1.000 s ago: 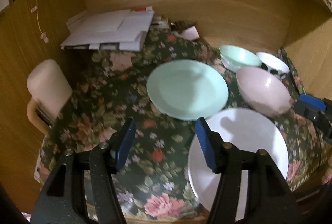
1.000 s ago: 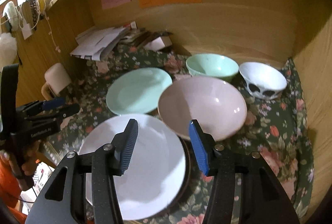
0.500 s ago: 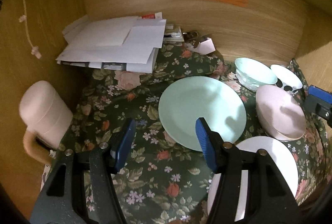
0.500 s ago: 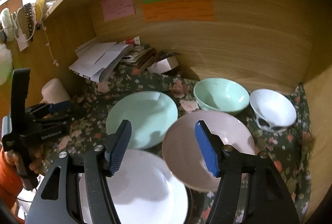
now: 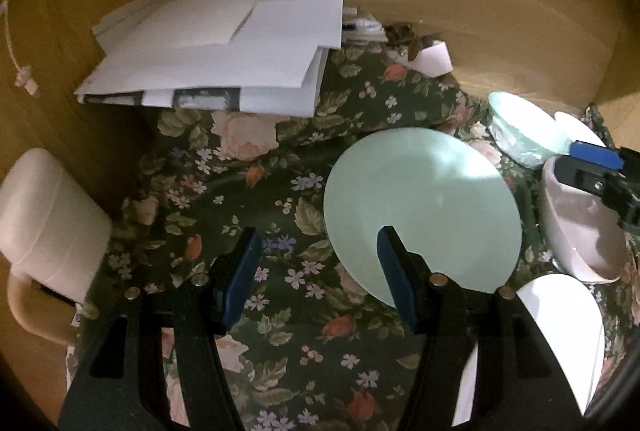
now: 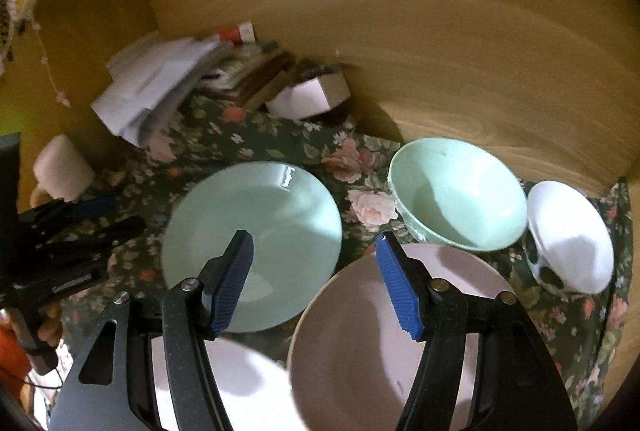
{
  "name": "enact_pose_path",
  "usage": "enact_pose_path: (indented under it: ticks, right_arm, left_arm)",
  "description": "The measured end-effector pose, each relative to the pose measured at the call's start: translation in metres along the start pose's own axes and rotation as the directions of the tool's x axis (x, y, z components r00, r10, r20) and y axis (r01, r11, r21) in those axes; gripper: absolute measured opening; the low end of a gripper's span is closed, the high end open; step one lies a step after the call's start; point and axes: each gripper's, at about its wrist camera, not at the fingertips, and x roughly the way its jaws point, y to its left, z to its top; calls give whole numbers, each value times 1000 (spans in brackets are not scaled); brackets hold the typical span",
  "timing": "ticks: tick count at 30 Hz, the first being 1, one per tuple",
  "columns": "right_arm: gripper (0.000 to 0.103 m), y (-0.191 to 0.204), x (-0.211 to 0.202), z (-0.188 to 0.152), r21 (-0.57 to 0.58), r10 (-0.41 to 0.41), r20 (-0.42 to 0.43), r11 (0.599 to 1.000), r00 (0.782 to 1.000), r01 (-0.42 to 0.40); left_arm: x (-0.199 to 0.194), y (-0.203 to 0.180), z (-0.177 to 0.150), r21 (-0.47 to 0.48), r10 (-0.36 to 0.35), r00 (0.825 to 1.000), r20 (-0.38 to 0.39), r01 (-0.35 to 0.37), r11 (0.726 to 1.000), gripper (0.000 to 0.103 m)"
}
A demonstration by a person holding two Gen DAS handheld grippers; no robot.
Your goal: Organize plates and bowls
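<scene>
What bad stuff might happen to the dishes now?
The pink bowl sits close to the mint bowl and the white plate, so the open right gripper might knock them together. The open left gripper, near the mint plate, might push it across the floral cloth.

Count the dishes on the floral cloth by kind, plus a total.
Plates: 2, the mint plate and the white plate.
Bowls: 3, the mint bowl, the pink bowl and the white bowl with dark spots.
Mugs: 1, the cream mug.
Total: 6.
</scene>
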Motion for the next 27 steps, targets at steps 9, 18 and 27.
enact_pose_path:
  ticks: [9, 18, 27]
  right_arm:
    - [60, -9, 44, 16, -28, 8, -120, 1000, 993, -12]
    - [51, -10, 73, 23, -46, 30, -218, 998, 975, -41]
    - [40, -17, 90, 29, -49, 29, -314, 998, 949, -46]
  left_arm:
    - [28, 4, -3, -12, -35, 998, -57, 35, 999, 60]
    - [44, 2, -1, -21, -89, 990, -107, 87, 996, 59]
    - [68, -3, 2, -42, -117, 978, -175, 111, 993, 41]
